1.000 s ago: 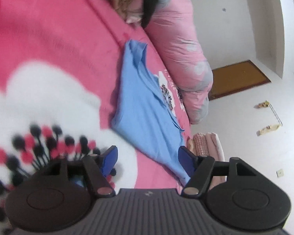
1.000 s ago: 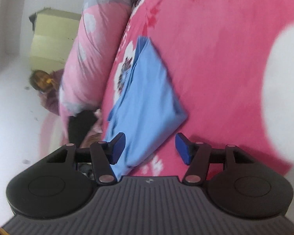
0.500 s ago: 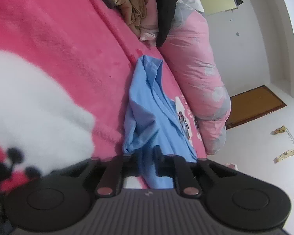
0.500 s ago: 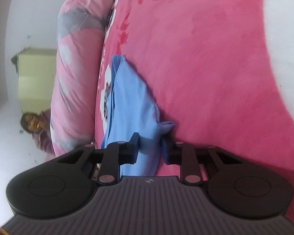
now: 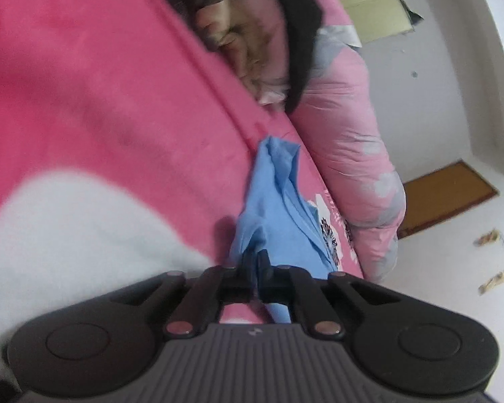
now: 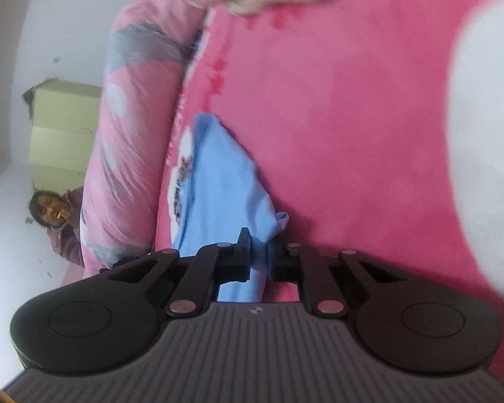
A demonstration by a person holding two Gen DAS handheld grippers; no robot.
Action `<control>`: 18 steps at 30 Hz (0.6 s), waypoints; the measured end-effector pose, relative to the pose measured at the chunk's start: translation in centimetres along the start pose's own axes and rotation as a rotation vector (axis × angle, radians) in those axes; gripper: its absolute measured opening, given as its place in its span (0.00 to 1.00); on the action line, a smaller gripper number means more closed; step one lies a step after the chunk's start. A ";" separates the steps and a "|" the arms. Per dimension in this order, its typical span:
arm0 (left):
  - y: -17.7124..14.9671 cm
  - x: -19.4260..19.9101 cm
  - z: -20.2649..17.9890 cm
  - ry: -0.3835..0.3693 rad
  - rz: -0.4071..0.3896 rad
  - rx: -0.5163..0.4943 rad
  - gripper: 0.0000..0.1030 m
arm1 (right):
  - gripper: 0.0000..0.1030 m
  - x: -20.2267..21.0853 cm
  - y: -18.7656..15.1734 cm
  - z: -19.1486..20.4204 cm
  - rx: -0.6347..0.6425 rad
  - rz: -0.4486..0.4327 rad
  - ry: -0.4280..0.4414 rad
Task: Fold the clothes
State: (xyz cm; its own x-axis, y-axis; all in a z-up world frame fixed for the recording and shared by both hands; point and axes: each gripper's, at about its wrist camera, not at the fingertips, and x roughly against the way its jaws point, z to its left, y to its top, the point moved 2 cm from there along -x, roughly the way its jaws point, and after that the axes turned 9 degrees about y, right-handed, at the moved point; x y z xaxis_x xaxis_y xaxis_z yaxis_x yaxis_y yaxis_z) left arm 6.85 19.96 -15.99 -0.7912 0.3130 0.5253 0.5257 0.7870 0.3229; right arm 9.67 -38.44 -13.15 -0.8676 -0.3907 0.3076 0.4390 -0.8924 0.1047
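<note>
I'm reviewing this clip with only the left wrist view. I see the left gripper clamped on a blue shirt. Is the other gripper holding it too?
Observer: Yes. In the right wrist view the right gripper is shut on the blue shirt, pinching a bunched corner near its own end.
Operator: Anything at that side that my view lacks?
Observer: A person in a purple top sits beyond the rolled pink quilt, hand at the mouth.
Operator: And behind them?
Observer: A pale yellow cabinet stands against the wall.
</note>
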 end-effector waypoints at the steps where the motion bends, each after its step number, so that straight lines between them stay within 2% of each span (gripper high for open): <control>1: 0.0 0.0 0.2 -0.014 0.003 0.011 0.10 | 0.09 0.0 0.0 -0.2 -0.014 0.001 0.005; 3: 0.0 0.0 -0.1 -0.042 0.014 0.006 0.31 | 0.12 0.1 -0.1 0.0 -0.022 0.009 0.011; 5: -0.1 -0.1 -0.7 -0.052 0.015 -0.019 0.38 | 0.15 0.0 0.0 0.1 -0.025 0.013 0.009; 7: -0.5 -0.5 -1.3 -0.024 0.002 -0.050 0.29 | 0.15 -0.2 0.0 0.1 -0.013 0.015 0.009; 9: -0.7 -1.3 -1.5 0.029 0.000 -0.070 0.02 | 0.12 -0.2 -0.1 0.2 0.026 0.015 0.006; 10: -0.7 -1.3 -1.5 0.036 -0.004 -0.075 0.02 | 0.08 -0.2 -0.1 0.2 0.040 0.010 -0.002; 12: -0.7 -1.3 -1.6 0.046 -0.015 -0.087 0.01 | 0.07 0.0 -0.2 0.4 0.059 -0.001 -0.003; 15: -0.4 0.8 -2.7 -0.019 -0.065 -0.126 0.01 | 0.06 1.1 -0.4 1.2 0.086 -0.011 0.028; 18: -0.3 3.5 -3.5 -0.088 -0.082 -0.164 0.01 | 0.06 2.7 -0.6 2.1 0.109 -0.003 0.057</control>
State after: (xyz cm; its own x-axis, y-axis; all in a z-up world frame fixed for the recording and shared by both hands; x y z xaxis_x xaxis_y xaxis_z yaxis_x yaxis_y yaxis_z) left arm 5.07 18.99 -11.52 -0.8539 0.3027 0.4233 0.4967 0.7166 0.4897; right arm 7.54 -38.50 -10.37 -0.8794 -0.4031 0.2534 0.4566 -0.8648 0.2090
